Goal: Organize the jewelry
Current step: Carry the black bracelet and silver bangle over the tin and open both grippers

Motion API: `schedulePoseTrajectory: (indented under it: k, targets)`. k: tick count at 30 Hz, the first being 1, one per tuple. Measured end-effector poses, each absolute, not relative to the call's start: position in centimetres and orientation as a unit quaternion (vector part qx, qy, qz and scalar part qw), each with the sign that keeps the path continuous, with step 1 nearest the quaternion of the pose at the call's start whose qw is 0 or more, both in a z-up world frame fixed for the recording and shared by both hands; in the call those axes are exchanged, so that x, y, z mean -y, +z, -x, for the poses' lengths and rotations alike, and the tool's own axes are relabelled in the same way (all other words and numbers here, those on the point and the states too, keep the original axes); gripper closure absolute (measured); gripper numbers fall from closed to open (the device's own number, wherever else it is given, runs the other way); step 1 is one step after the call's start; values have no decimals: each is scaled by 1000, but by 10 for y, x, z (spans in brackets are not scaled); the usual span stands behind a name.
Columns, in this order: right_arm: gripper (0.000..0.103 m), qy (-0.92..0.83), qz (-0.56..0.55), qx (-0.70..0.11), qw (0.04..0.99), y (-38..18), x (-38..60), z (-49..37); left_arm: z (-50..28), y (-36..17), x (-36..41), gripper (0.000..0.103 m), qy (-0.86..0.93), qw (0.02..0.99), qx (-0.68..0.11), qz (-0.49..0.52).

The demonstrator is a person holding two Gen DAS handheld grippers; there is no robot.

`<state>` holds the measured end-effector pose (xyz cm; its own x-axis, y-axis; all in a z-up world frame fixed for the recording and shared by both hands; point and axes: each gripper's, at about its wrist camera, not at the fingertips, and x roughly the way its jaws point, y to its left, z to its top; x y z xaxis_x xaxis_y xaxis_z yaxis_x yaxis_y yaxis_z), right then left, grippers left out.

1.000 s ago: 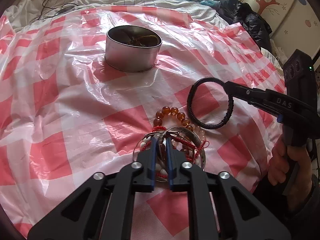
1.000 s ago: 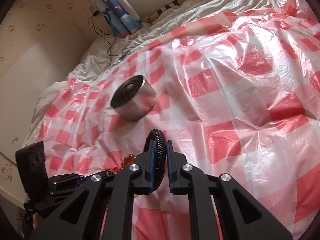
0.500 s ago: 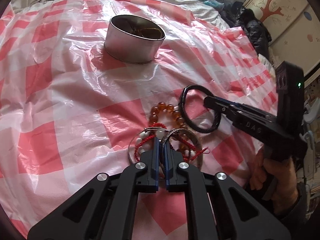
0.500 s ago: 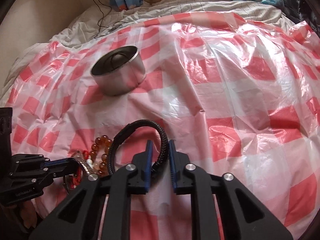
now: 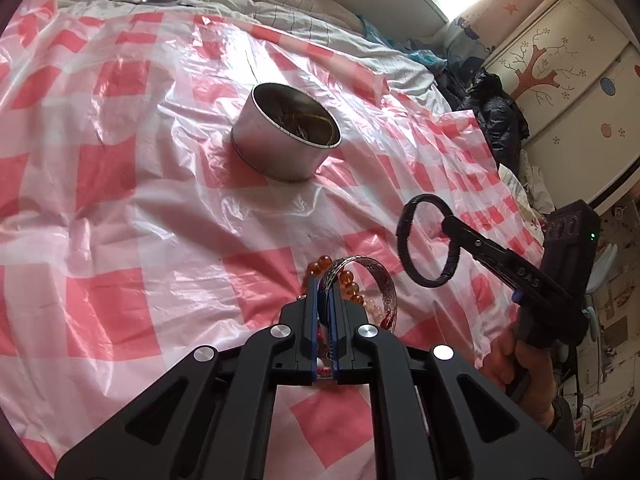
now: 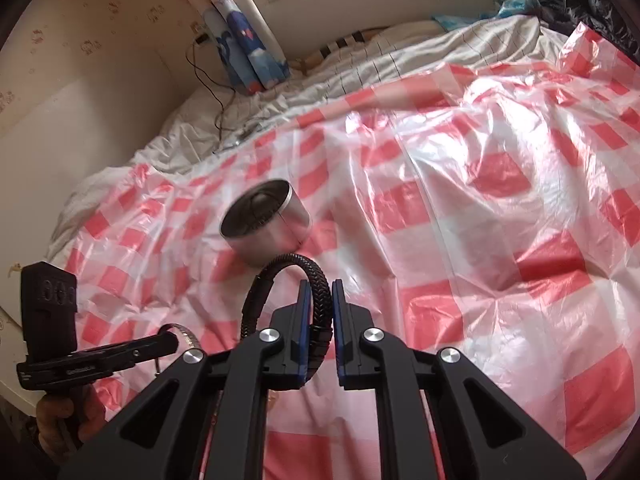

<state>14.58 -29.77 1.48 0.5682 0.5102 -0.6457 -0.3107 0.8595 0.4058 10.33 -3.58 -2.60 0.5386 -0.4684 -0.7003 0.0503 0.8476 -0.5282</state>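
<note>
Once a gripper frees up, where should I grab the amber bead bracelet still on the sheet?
Take the amber bead bracelet at its far arc, coming from above with jaws astride the strand. It lies flat on the checked plastic sheet, and that arc is the part showing clear of the silver bangle.
</note>
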Motion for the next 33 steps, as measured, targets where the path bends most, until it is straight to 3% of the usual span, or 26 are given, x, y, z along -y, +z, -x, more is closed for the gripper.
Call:
schedulePoseTrajectory:
  k: [17,23,28,33]
  targets:
    - [92,272,-192,-325,885,43,294,-179,-169,5,15,99,-119,891,-347,267]
    - [92,272,-194,-316,888,45,288,-204,-215,1,22,99,-104,896,-350,252]
    - [92,277,-185,-322,886,40,270,-225,-256,-22,29,97,-61,888,-409,202]
    - [92,277,-152,-350,882,23,233,-253,-252,-22,8,85,-37,872,-419,248]
